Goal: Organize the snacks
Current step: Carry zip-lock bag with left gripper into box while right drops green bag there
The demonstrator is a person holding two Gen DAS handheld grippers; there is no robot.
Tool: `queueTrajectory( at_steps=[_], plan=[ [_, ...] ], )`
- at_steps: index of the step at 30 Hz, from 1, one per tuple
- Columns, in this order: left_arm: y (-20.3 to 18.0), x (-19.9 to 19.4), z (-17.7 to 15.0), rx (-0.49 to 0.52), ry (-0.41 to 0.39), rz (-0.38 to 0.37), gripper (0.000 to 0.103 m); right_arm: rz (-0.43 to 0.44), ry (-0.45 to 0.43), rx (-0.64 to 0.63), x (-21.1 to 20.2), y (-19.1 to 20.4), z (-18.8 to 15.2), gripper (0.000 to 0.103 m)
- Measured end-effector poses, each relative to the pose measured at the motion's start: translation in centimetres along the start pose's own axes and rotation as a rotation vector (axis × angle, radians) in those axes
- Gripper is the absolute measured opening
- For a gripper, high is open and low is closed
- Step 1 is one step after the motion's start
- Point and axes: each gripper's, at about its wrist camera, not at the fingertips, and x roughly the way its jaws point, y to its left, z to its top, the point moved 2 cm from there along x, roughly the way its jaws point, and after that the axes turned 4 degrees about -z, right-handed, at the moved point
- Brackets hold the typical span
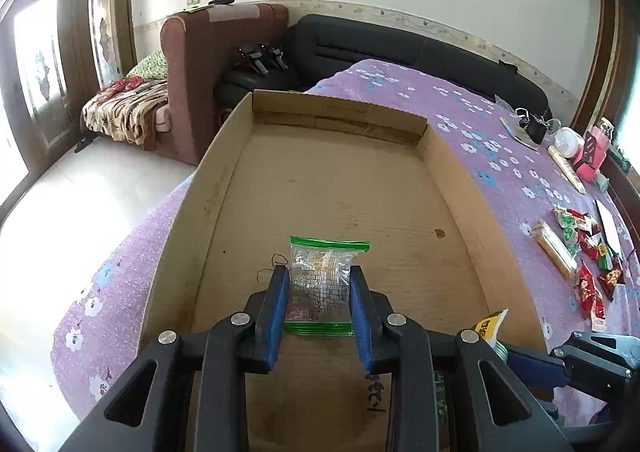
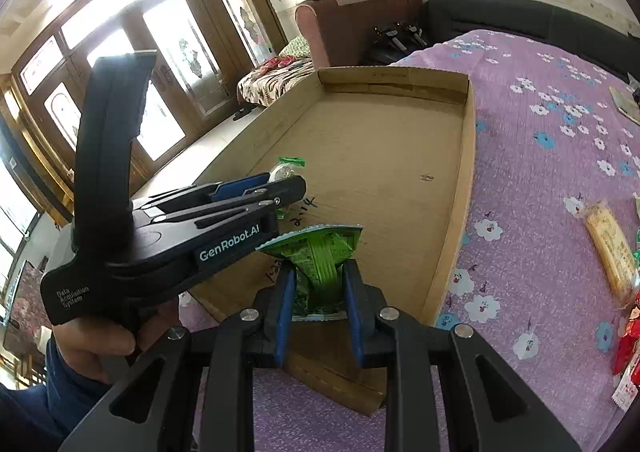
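Cardboard tray (image 1: 224, 156) with low walls lies on a purple flowered cloth (image 1: 500, 156), and both grippers work over its near end. Left gripper (image 1: 319, 284) holds a clear snack packet with green edges (image 1: 320, 272) between its blue pads, jaws narrowed onto the packet's two sides; the packet sits low over the tray floor, though whether it touches the cardboard I cannot tell. Right gripper (image 2: 316, 292) is clamped on a green snack packet (image 2: 320, 256), which stands up out of the jaws, its crimped top edge fanned above the tips, over the tray's near corner. In the right wrist view the left gripper (image 2: 280, 182) crosses just to the left, held by a hand (image 2: 100, 336), with the clear packet's green edge (image 2: 290, 162) peeping past its tip. More snacks lie loose on the cloth, well apart from the tray: a long pale biscuit pack (image 2: 610, 248) and a heap of red and green wrappers (image 1: 592, 252).
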Motion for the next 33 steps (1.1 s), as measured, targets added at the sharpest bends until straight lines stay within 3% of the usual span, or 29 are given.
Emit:
queueTrajectory(
  at_steps=[11, 25, 33],
  plan=[
    [-0.3, 0.0, -0.5, 0.018, -0.029, 0.026, 0.031, -0.018, -0.011, -0.014, 0.1, 0.1, -0.4, 0.024],
    [-0.1, -0.3, -0.7, 0.011, -0.038, 0.007, 0.034, -0.029, -0.026, -0.002, -0.1, -0.2, -0.4, 0.026],
    [-0.2, -1.2, -0.7, 0.028, -0.079, 0.019, 0.054, -0.038, -0.071, 0.008, -1.1, -0.5, -0.2, 0.034]
  ],
)
